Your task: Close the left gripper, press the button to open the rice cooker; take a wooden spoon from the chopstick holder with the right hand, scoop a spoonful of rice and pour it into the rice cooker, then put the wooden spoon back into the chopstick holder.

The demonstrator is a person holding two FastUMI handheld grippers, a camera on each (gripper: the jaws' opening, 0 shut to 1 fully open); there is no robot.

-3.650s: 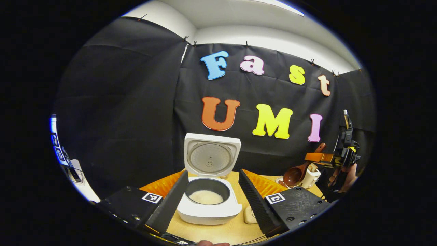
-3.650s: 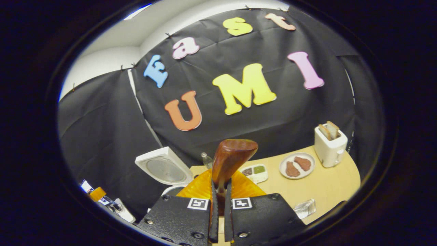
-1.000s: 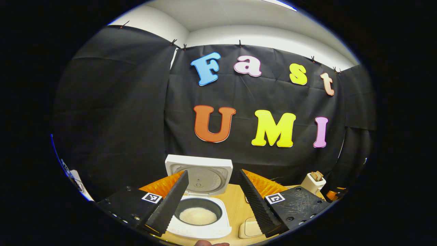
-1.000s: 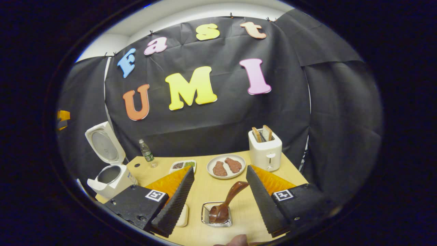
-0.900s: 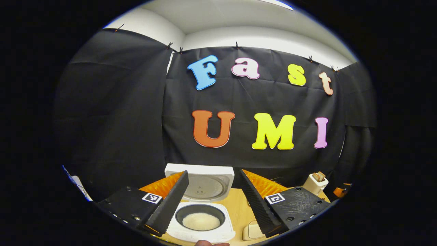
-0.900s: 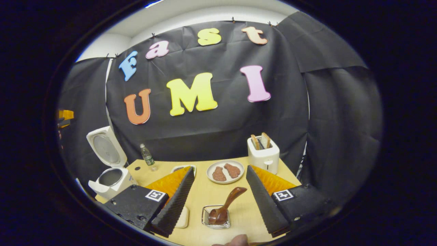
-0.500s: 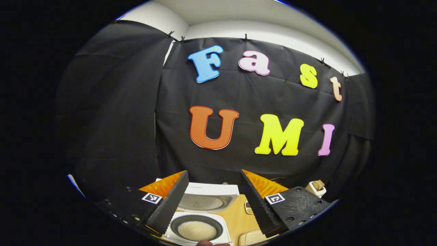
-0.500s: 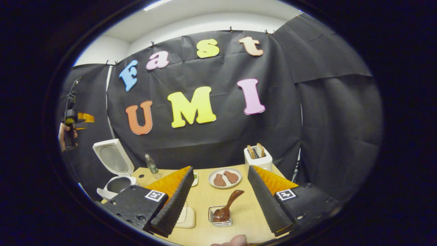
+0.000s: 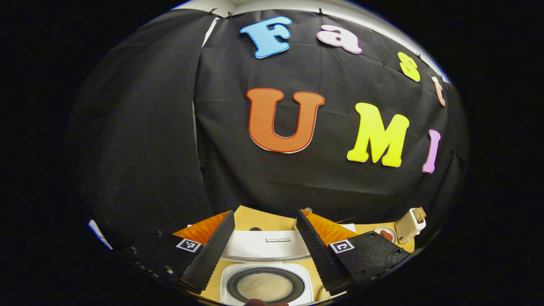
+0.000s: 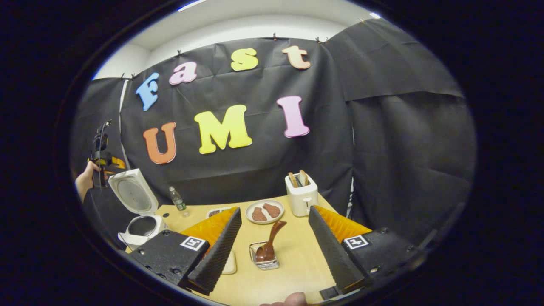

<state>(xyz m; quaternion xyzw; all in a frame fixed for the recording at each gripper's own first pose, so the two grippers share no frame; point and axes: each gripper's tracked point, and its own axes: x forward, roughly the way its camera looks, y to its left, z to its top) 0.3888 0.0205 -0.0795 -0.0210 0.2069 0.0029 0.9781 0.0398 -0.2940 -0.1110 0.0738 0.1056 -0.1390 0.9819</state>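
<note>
Wooden spoon (image 10: pixel 271 243): stands tilted in the chopstick holder (image 10: pixel 263 256) on the counter (image 10: pixel 297 259), bowl down, between the right claw's fingers but apart from them.
Rice cooker (image 9: pixel 265 272): lid up, white rice in the pot; by my reading the pour is done and the spoon is back.
Right claw (image 10: pixel 276 250): wide open, holds nothing.
Left claw (image 9: pixel 265 244): wide open, empty, above the cooker.
Step in hand: judged as backing away. Draw the right claw straight back, clear of the handle, so the holder does not tip.
Left gripper view adds: rice inside the pot.
Right gripper view adds: spoon, holder, toaster (image 10: pixel 301 193), plate (image 10: pixel 264 211), bottle (image 10: pixel 178 199), and the left claw held by a hand (image 10: pixel 85 180) beside the lid.
</note>
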